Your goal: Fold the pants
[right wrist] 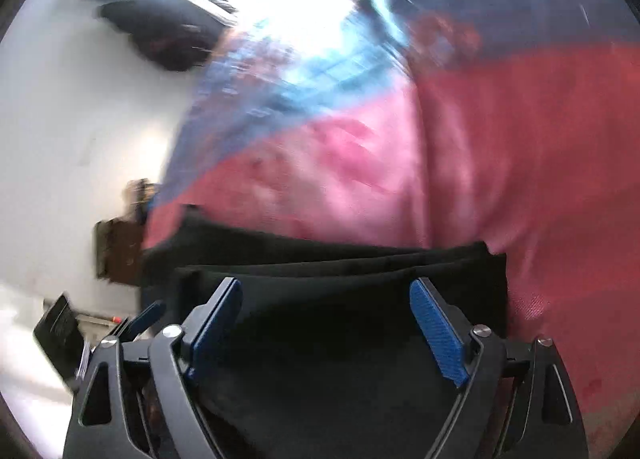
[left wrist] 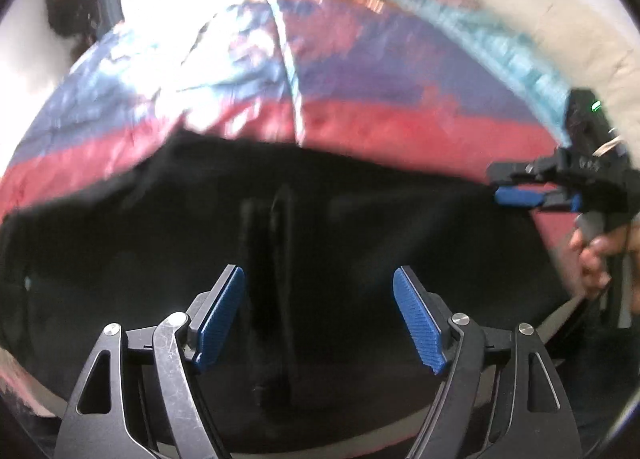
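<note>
One pair of black pants (left wrist: 360,227) on the bed, lying on a red-and-blue bedspread (left wrist: 400,123), long axis along the bed's near edge, layers stacked at one end. Two grippers: left gripper (left wrist: 320,319) released above the cloth, right gripper (right wrist: 326,323) likewise spread, gripping nothing. Nothing blocks either.

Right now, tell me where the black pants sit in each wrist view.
Left wrist: black pants spread across the lower half, under the open left gripper.
Right wrist: folded stack along the bottom centre.
Shared landmark: red bedspread behind them.
</note>
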The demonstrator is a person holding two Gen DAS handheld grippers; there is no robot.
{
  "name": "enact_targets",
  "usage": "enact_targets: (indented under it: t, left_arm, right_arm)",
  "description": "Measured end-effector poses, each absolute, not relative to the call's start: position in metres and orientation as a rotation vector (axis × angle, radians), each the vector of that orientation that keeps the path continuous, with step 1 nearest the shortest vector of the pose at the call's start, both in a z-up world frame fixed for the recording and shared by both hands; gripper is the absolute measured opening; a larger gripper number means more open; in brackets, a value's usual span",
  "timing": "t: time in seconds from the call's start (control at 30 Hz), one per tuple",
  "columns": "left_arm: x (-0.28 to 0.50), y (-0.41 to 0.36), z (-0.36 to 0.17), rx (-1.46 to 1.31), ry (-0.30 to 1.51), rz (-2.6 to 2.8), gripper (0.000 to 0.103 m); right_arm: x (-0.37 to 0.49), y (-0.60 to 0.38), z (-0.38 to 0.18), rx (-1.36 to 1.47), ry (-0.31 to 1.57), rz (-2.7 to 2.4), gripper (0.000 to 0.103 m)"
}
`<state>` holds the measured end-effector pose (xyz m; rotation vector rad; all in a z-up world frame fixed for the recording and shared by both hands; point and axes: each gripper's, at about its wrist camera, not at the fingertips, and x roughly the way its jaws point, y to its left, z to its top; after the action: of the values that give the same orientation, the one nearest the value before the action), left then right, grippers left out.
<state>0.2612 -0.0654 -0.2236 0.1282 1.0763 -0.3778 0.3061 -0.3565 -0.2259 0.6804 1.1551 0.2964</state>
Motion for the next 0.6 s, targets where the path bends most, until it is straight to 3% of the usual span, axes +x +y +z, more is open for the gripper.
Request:
enact_targets:
  t: [0.1, 0.27, 0.47, 0.6]
  left_arm:
    - [0.257, -0.053, -0.230, 0.102, 1.104, -0.346, 0.074]
    - [0.237, -0.042, -0.220, 0.100, 1.071, -0.341, 0.079]
    - [0.235, -0.042, -0.226, 0.097, 1.105, -0.294, 0.079]
    - [0.231, -0.033, -0.214, 0.102, 1.089, -0.259, 0.081]
  right_arm:
    - [0.288, -0.354, -0.203, 0.634, 1.065, 0.261, 0.080]
    - [0.225, -0.344, -0.154, 0.564, 0.962, 0.338, 0.080]
    - [0.175, -0.307, -0.201, 0.489, 1.102, 0.325, 0.080]
    - [0.164, -0.310, -0.191, 0.543, 1.043, 0.264, 0.079]
